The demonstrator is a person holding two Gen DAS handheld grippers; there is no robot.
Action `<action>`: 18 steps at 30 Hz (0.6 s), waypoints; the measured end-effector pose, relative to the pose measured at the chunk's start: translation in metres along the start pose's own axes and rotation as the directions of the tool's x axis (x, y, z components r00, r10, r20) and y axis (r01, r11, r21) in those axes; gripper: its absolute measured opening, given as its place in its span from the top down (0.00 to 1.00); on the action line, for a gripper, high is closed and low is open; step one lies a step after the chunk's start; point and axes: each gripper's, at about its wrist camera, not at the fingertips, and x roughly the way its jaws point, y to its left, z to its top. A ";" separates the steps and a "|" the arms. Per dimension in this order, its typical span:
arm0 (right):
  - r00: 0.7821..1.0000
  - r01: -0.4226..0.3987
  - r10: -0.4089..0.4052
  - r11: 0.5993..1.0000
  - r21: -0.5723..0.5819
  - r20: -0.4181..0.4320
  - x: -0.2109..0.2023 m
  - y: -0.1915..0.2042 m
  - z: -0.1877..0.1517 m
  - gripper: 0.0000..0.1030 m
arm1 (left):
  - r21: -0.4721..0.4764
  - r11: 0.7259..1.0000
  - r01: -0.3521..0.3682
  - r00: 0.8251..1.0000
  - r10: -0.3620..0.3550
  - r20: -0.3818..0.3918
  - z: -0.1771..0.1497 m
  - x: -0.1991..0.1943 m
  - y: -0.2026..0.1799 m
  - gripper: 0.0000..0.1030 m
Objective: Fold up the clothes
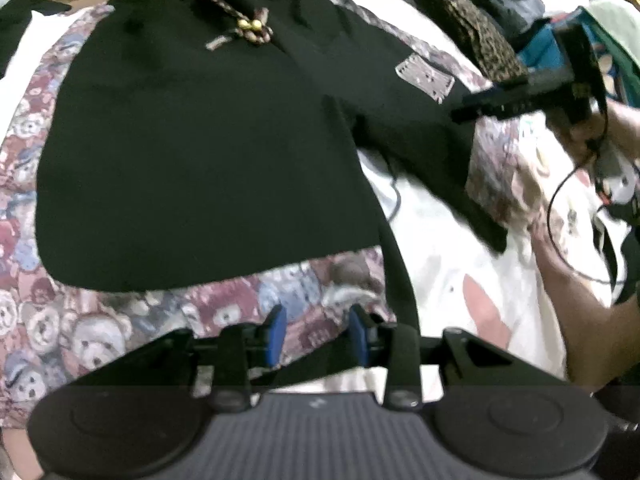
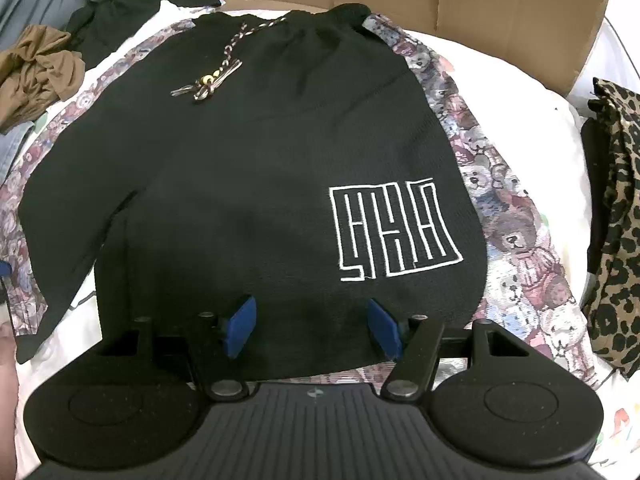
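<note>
Currently the step in hand appears to be the first fold: the black shorts (image 2: 248,184) lie spread flat on a white bed (image 2: 520,92), waistband and tied drawcord (image 2: 212,80) at the far end. Both leg hems face the grippers. The left gripper (image 1: 316,332) hovers at the near hem with jaws spread, holding nothing. The right gripper (image 2: 312,328) sits over its hem, jaws likewise spread and empty. The next move likely calls for each gripper to pinch a hem edge. The garment shows teddy-bear print side panels (image 2: 512,232) and a white embroidered logo (image 2: 394,228).
</note>
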 end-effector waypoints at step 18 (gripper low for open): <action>0.993 -0.099 0.102 0.994 -0.048 0.057 -0.008 0.044 0.034 0.36 | 0.079 0.997 0.005 0.999 -0.008 0.032 -0.025 0.008 -0.007 1.00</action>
